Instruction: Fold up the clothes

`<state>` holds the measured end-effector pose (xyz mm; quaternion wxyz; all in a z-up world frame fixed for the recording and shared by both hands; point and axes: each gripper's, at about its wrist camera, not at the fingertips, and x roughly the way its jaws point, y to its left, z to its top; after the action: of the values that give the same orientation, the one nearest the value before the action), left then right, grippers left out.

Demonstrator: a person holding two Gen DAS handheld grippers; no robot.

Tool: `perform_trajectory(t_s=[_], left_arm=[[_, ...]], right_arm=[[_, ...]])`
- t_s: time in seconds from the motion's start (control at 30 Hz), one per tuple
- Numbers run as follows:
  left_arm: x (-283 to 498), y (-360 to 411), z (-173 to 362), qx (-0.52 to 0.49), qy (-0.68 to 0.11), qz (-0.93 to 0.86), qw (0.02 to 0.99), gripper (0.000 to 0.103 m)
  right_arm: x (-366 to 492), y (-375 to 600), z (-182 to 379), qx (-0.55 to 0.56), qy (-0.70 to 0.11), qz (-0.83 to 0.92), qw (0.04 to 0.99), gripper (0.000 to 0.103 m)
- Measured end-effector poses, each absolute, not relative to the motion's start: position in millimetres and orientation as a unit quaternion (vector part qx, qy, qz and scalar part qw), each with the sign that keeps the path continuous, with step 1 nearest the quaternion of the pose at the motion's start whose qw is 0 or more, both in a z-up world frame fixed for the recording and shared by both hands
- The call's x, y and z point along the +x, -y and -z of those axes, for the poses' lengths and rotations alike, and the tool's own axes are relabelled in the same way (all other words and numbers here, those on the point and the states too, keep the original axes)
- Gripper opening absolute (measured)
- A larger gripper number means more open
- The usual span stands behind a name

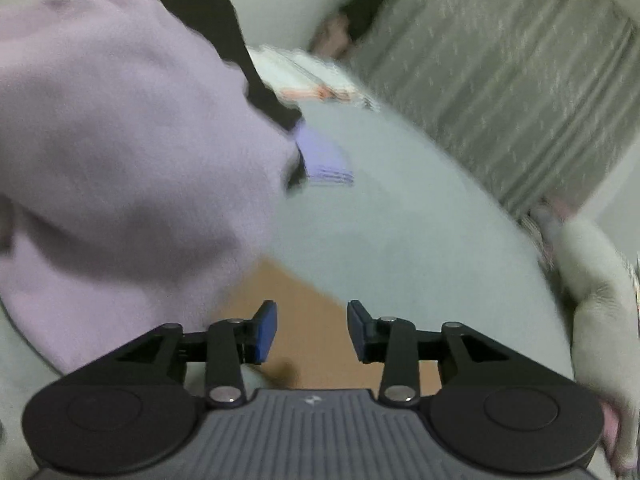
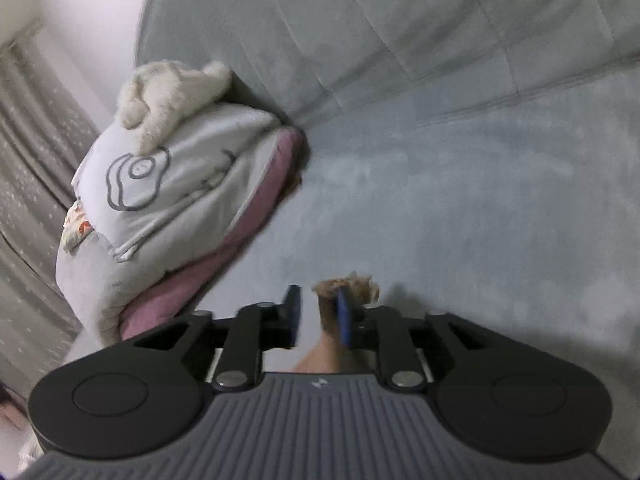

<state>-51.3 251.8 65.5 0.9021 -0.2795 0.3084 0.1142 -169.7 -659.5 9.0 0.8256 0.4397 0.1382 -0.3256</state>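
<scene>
A pale grey-blue sofa (image 2: 460,180) spreads ahead of both grippers. A blurred soft lilac fleece garment (image 1: 120,152) hangs ahead-left of the left hand-held gripper (image 1: 312,330), whose jaws gape wide, empty. A tan fuzzy cloth (image 2: 348,286) touches the right hand-held gripper (image 2: 320,316), partly open; whether it is gripped is unclear.

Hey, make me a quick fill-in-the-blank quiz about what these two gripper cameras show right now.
1. The left gripper has its jaws ____ with nothing between them.
2. The garment beside the left gripper is pale ____.
3. A fluffy cream item lies on ____ of the folded bedding pile.

Missing words: open; purple; top
</scene>
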Motion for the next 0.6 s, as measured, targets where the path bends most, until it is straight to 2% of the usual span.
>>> perform_trajectory(t_s=[0.03,0.1,0.17,0.23,0.3,0.4,0.53,0.57,0.6], left_arm=[[-51.6,-246.7,-64.4,-0.273,-0.311,-0.109,0.904,0.038],[-47.5,-229.3,-61.9,-0.248,-0.329,-0.089,0.907,0.046],[-47.4,-220.1,-56.0,-0.245,-0.348,-0.082,0.901,0.050],[-42.9,-216.2,-50.8,-0.249,-0.363,-0.079,0.894,0.050],[-35.1,-218.9,-43.2,-0.277,-0.374,-0.077,0.882,0.054],[-31.7,-219.3,-39.6,-0.285,-0.369,-0.074,0.882,0.059],[-33.4,-228.8,-32.6,-0.312,-0.354,-0.080,0.878,0.059],[-31.6,-234.1,-30.0,-0.318,-0.348,-0.086,0.878,0.059],[-20.1,-239.3,-29.7,-0.322,-0.344,-0.091,0.877,0.059]], right_arm=[[-176.2,663.1,-6.3,0.456,-0.131,0.337,0.813,0.027],[-185.8,668.1,-4.1,0.465,-0.122,0.357,0.801,0.029],[-190.6,672.6,2.7,0.477,-0.130,0.358,0.792,0.035],[-193.7,677.9,17.7,0.513,-0.149,0.337,0.775,0.051],[-193.7,681.1,39.3,0.563,-0.174,0.305,0.748,0.059],[-197.3,682.9,56.3,0.598,-0.163,0.286,0.731,0.060],[-192.3,687.2,66.8,0.601,-0.136,0.268,0.740,0.062],[-190.1,688.4,69.0,0.599,-0.132,0.265,0.744,0.061],[-186.4,688.3,69.1,0.589,-0.135,0.266,0.751,0.054]])
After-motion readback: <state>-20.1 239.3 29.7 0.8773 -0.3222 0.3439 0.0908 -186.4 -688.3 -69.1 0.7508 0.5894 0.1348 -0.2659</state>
